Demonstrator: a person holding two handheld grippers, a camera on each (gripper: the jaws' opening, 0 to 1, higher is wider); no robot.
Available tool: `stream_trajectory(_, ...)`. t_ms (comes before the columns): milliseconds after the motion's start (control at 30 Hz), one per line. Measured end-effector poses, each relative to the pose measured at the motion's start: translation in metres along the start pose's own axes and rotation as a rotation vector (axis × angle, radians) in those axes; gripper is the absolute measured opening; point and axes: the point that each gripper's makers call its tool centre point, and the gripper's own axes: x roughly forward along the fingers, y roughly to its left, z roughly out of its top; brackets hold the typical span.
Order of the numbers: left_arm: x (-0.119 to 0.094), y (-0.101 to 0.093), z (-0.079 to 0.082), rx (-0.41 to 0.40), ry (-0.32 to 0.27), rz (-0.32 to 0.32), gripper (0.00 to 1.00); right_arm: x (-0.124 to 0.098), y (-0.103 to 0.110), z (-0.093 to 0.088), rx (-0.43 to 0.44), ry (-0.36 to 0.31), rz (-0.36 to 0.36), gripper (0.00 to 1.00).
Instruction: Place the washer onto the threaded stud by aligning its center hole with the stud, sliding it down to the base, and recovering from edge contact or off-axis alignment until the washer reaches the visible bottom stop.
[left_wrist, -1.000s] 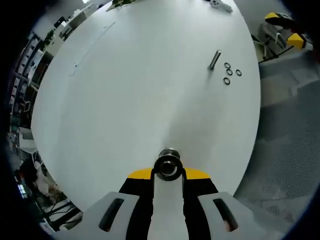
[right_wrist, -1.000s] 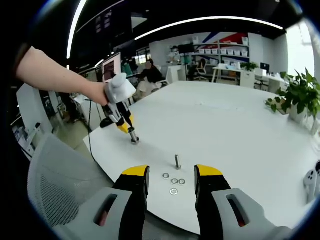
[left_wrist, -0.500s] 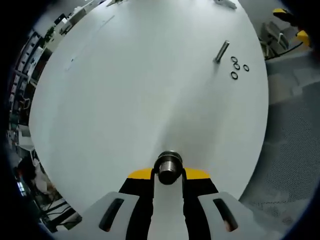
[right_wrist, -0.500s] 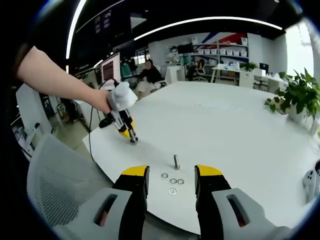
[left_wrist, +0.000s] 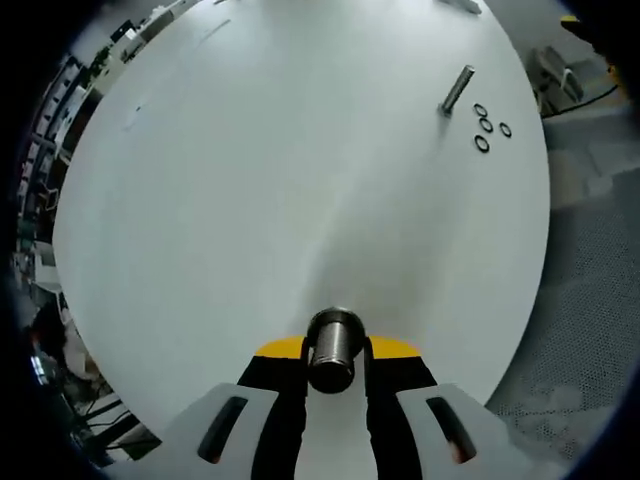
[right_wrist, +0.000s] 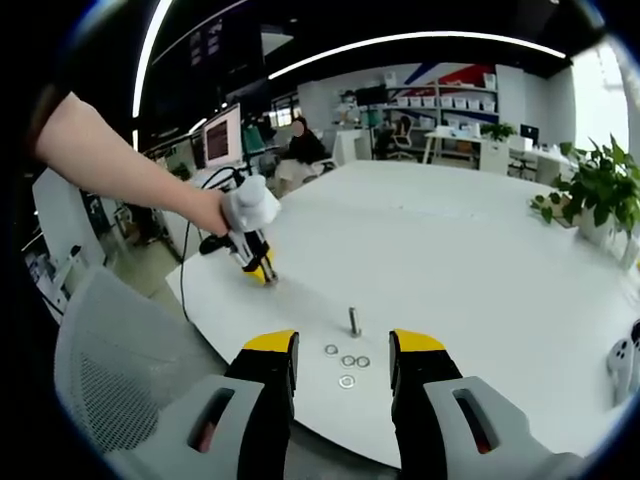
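In the right gripper view a short threaded stud (right_wrist: 354, 321) stands upright on the white table (right_wrist: 470, 250), with several loose washers (right_wrist: 348, 362) lying flat just in front of it. My right gripper (right_wrist: 343, 368) is open above the near table edge, holding nothing, its jaws either side of the washers. Further left, a hand holds my left gripper (right_wrist: 262, 268) tip-down on the table. In the left gripper view, that gripper (left_wrist: 335, 350) is shut on a thick metal cylinder (left_wrist: 333, 340). The stud (left_wrist: 457, 90) and washers (left_wrist: 485, 125) lie far off at upper right.
The round table edge (right_wrist: 215, 330) runs close below the washers. A grey mesh chair (right_wrist: 110, 350) stands at lower left. A potted plant (right_wrist: 600, 195) and a white object (right_wrist: 622, 360) sit at the right. A seated person (right_wrist: 303, 148) is beyond the table. Grey carpet (left_wrist: 590, 250) lies past the table.
The hand has shifted my left gripper slightly right across the table with the metal cylinder still in it. The right gripper, stud and washers have not moved.
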Motion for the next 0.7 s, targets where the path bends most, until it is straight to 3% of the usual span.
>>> stream_trajectory(133,0.001,0.001,0.0,-0.028,-0.009,0.001,0.2,0.0,0.001,0.001,0.002,-0.004,0.004,0.39)
stream_trajectory(400,-0.016,0.003,0.01,-0.076,-0.102,0.051,0.28,0.001,0.004,0.001,0.002,-0.006,0.02,0.39)
stream_trajectory(567,-0.033,0.006,0.013,-0.149,-0.191,0.092,0.29,0.001,0.006,0.001,-0.002,-0.005,0.032,0.39)
stream_trajectory(667,-0.044,0.003,0.016,-0.146,-0.272,0.135,0.3,0.002,0.008,0.002,-0.004,-0.004,0.039,0.39)
stream_trajectory(700,-0.047,0.003,0.013,-0.143,-0.27,0.153,0.3,0.002,0.008,0.001,-0.005,-0.003,0.042,0.39)
